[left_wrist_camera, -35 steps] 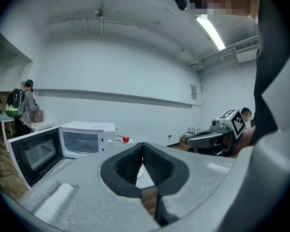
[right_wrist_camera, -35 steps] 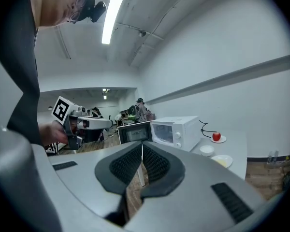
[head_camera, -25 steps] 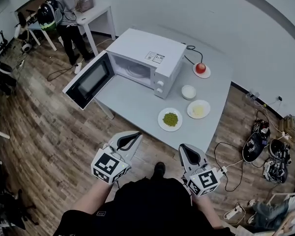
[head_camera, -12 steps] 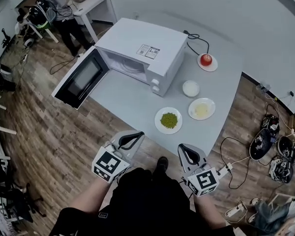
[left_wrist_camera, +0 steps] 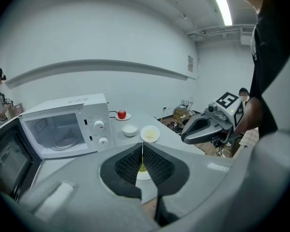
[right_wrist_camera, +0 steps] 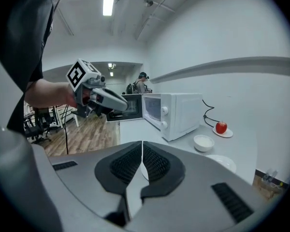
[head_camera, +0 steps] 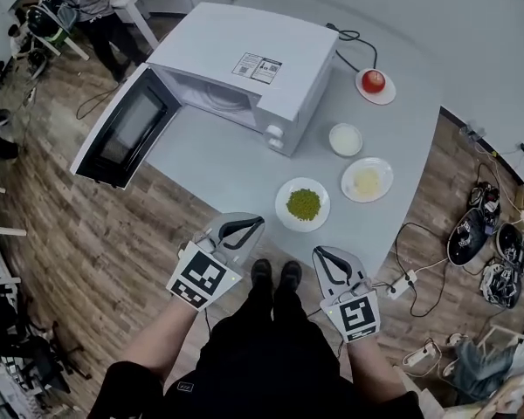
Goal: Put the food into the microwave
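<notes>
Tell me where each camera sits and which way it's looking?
Head view: on the person's head, looking steeply down at the table, open microwave, left gripper and right gripper; forearms and shoes show.
Left gripper view: rides the left gripper, looking along its closed jaws across the table to the microwave; the right hand shows at right.
Right gripper view: rides the right gripper, looking along its closed jaws toward the microwave; the left hand shows at left.
Shared: both gripper views show the microwave, apple and bowl.

Bright, even light — fisheye-warped edges
</notes>
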{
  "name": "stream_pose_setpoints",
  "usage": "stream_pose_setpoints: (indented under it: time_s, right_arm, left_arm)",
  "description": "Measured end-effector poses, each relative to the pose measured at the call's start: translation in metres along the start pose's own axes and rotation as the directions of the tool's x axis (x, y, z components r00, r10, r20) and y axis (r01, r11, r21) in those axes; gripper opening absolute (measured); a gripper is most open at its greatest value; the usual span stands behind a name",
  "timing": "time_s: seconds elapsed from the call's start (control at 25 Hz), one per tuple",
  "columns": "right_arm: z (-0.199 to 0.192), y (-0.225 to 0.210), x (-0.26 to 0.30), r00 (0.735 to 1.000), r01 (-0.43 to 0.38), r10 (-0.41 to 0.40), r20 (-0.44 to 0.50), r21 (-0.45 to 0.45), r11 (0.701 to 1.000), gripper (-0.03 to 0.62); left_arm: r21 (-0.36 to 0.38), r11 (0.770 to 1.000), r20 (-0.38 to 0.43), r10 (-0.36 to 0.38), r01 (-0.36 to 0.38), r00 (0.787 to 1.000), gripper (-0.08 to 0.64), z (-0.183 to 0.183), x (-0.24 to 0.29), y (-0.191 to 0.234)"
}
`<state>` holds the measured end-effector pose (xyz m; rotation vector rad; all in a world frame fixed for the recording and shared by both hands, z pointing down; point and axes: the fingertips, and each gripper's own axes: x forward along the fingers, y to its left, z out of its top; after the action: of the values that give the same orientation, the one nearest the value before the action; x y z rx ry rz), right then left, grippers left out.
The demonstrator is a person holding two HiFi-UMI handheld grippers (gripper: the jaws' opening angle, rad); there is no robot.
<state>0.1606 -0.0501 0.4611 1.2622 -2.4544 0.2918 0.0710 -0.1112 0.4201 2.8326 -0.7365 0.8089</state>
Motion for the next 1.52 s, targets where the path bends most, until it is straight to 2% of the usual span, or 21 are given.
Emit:
stream_pose_setpoints:
  time_s: [0.32, 0.56, 0.68, 0.8, 1.16, 1.36, 1.52]
  right_arm:
    - [-0.054, -0.007, 0.035, 0.992, -0.011, -0.011, -0.127, -0.176, 0.984, 0.017]
    - [-0.09, -0.012, 0.053, 0.979, -0.033, -0.037, -0.199, -0.337, 0.941, 0.017]
    - [-0.109, -0.013, 0.063, 0.97, -0.053, -0.058, -0.236, -0.441, 0.896, 0.017]
    - [-0.122, -0.015, 0.072, 0.962, -0.071, -0.088, -0.26, -0.548, 0.834, 0.017]
    - [-0.142, -0.014, 0.088, 0.948, -0.103, -0.16, -0.276, -0.74, 0.664, 0.023]
    - [-0.144, -0.014, 0.095, 0.943, -0.105, -0.185, -0.278, -0.774, 0.624, 0.071]
    - [-0.142, -0.017, 0.099, 0.939, -0.105, -0.212, -0.272, -0.811, 0.576, 0.084]
  left_arm:
    - [0.043, 0.993, -0.122, -0.106, 0.112, 0.987, 0.009, -0.034, 0.065, 0.008]
    - [0.091, 0.983, -0.215, -0.137, 0.159, 0.967, 0.011, -0.06, 0.1, 0.009]
    - [0.087, 0.974, -0.282, -0.179, 0.211, 0.942, 0.014, -0.078, 0.116, 0.011]
    - [0.088, 0.966, -0.338, -0.202, 0.245, 0.919, 0.076, -0.093, 0.131, 0.017]
    - [0.107, 0.956, -0.385, -0.213, 0.273, 0.898, 0.097, -0.112, 0.162, 0.037]
    - [0.147, 0.947, -0.412, -0.205, 0.287, 0.888, 0.097, -0.114, 0.177, 0.048]
    - [0.2, 0.927, -0.445, -0.201, 0.316, 0.872, 0.097, -0.112, 0.19, 0.052]
